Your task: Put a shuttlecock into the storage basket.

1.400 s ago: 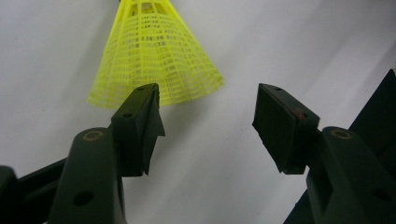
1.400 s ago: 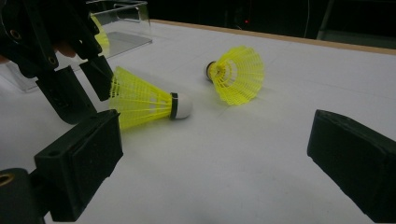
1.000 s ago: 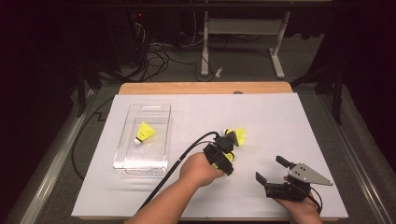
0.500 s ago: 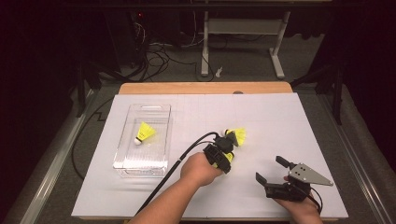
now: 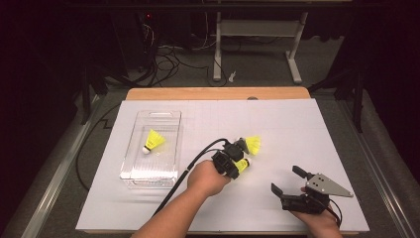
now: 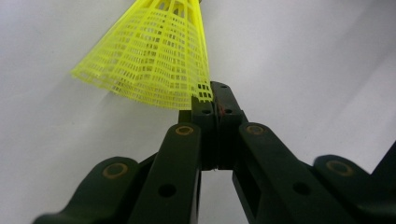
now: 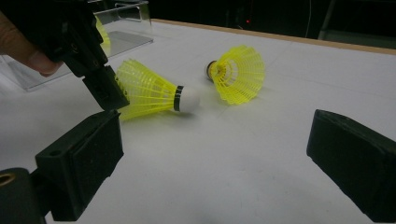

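Observation:
A yellow shuttlecock (image 5: 243,164) (image 7: 149,91) lies on its side on the white table top, its white cork pointing away from my left gripper (image 5: 234,162) (image 6: 215,100). That gripper's jaws have just been closing and are now shut on the rim of the mesh skirt (image 6: 154,60), pinching a bit of it at the tips. A second yellow shuttlecock (image 5: 252,144) (image 7: 238,74) lies just beyond it. A third one (image 5: 154,140) rests inside the clear plastic box (image 5: 151,115). Near the front right edge my right gripper (image 5: 288,181) (image 7: 217,140) is open with nothing between its jaws.
The clear box stands on the left half of the white sheet (image 5: 297,124). A black cable (image 5: 188,166) trails from the left gripper back along the forearm. Beyond the table's wooden far edge (image 5: 218,93) are a metal stand and loose cables on the floor.

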Tool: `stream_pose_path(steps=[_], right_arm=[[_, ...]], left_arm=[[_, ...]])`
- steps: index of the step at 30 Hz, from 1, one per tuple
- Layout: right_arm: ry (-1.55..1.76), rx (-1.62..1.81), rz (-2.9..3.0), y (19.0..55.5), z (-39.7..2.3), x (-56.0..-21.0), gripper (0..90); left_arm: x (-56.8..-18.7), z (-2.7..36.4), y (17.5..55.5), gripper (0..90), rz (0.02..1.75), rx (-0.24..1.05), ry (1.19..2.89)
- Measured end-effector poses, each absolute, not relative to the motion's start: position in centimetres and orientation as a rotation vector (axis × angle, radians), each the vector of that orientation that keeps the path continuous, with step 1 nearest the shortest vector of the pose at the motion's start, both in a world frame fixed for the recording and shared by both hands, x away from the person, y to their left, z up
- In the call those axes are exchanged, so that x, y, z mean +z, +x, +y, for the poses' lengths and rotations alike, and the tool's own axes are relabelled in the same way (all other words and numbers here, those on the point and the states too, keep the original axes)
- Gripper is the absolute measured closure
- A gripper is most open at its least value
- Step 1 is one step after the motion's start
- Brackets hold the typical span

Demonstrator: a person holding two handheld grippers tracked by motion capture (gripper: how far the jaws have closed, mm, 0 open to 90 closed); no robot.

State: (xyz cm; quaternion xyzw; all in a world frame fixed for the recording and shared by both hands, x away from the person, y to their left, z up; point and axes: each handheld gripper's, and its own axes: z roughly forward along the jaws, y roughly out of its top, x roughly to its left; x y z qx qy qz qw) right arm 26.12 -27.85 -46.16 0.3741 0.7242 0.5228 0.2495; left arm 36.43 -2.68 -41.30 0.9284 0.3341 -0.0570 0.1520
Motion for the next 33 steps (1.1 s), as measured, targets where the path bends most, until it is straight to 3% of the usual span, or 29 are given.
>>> stream_pose_path(steps=[33], right_arm=[[1.018, 1.421, 1.975, 26.1, -27.8, -46.2, 4.2]], left_arm=[[-38.4, 1.7, 34.8, 90.0, 0.933, -0.166, 2.705]])
